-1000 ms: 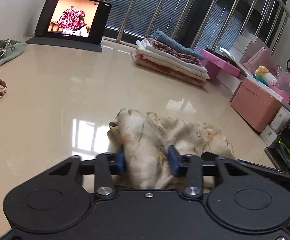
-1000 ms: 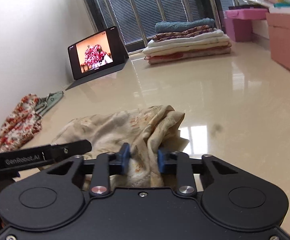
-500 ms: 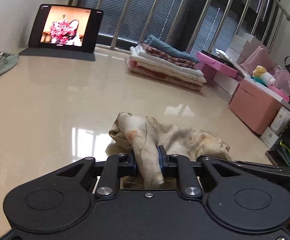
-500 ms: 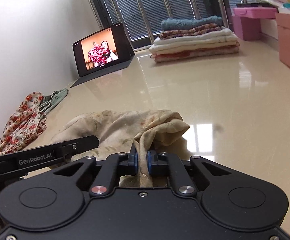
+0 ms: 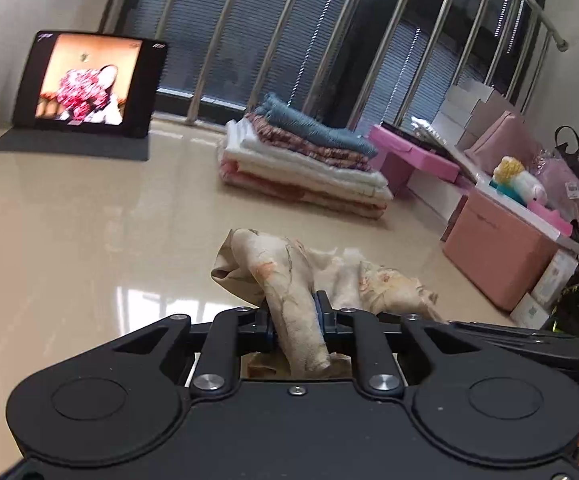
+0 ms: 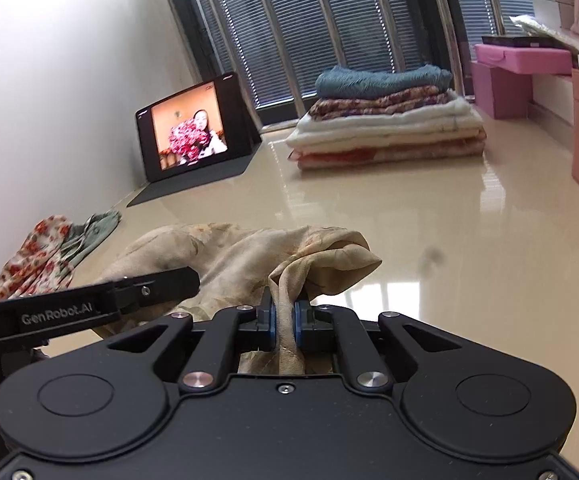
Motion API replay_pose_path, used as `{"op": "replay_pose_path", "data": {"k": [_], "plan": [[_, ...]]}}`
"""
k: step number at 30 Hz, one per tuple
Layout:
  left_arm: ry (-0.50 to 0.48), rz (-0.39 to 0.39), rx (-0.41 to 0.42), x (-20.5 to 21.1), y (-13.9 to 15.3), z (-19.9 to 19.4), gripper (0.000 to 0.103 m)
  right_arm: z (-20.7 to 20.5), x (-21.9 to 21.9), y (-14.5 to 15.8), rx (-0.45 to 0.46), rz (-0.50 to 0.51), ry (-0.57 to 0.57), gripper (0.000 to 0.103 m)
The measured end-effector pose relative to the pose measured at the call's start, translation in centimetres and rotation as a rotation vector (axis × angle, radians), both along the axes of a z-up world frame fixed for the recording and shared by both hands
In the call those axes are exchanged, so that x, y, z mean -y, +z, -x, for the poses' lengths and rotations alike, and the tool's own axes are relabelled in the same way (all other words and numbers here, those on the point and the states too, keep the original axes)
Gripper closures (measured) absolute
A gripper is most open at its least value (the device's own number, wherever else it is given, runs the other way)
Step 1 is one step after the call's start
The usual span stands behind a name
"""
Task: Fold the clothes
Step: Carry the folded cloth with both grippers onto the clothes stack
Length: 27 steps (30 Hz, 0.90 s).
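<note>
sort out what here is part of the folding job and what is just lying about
In the job: beige floral garment, pinched by left gripper and right gripper; folded stack; unfolded floral clothes.

Lying about: tablet, pink boxes, plush toy.

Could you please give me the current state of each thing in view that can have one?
left gripper: shut on the beige garment.
right gripper: shut on the same garment.
beige garment: crumpled, unfolded, pinched at two bunched parts.
stack of clothes: folded, piled neatly.
tablet: propped upright, screen on.
floral cloth: unfolded, in a heap by the wall.
</note>
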<state>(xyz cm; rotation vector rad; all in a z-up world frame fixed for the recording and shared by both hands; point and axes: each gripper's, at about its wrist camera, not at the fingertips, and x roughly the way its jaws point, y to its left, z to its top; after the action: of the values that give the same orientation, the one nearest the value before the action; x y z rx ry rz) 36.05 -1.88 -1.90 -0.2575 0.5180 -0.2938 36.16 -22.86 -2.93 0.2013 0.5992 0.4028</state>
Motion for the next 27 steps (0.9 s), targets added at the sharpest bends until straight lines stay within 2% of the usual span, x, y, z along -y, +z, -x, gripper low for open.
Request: {"op": "replay_pose_path", "data": {"k": [5, 9, 13, 19, 24, 27], "plan": [[-0.023, 0.009, 0.020, 0.8, 1.5, -3.5, 0.085, -3.2, 0.5, 1.3, 0.036, 0.010, -0.018, 0.095], [-0.053, -0.007, 0.034, 2.0, 3.2, -6.4, 0.085, -5.8, 0.3, 2.9, 0.092, 0.069, -0.043, 0.095], [-0.079, -0.041, 0.069, 3.1, 4.6, -8.9, 0.085, -8.2, 0.9, 4.0, 0.113, 0.057, -0.043, 0.095], [-0.077, -0.045, 0.129, 4.2, 6.0, -12.5, 0.085, -11.7, 2.1, 5.3, 0.167, 0.027, -0.073, 0.095], [-0.056, -0.066, 0.195, 5.3, 6.3, -15.5, 0.085, -14.8, 3.4, 5.9, 0.208, -0.032, -0.107, 0.095], [-0.064, -0.074, 0.218, 6.4, 6.2, -17.9, 0.085, -16.5, 4.0, 5.9, 0.245, -0.024, -0.141, 0.095]]}}
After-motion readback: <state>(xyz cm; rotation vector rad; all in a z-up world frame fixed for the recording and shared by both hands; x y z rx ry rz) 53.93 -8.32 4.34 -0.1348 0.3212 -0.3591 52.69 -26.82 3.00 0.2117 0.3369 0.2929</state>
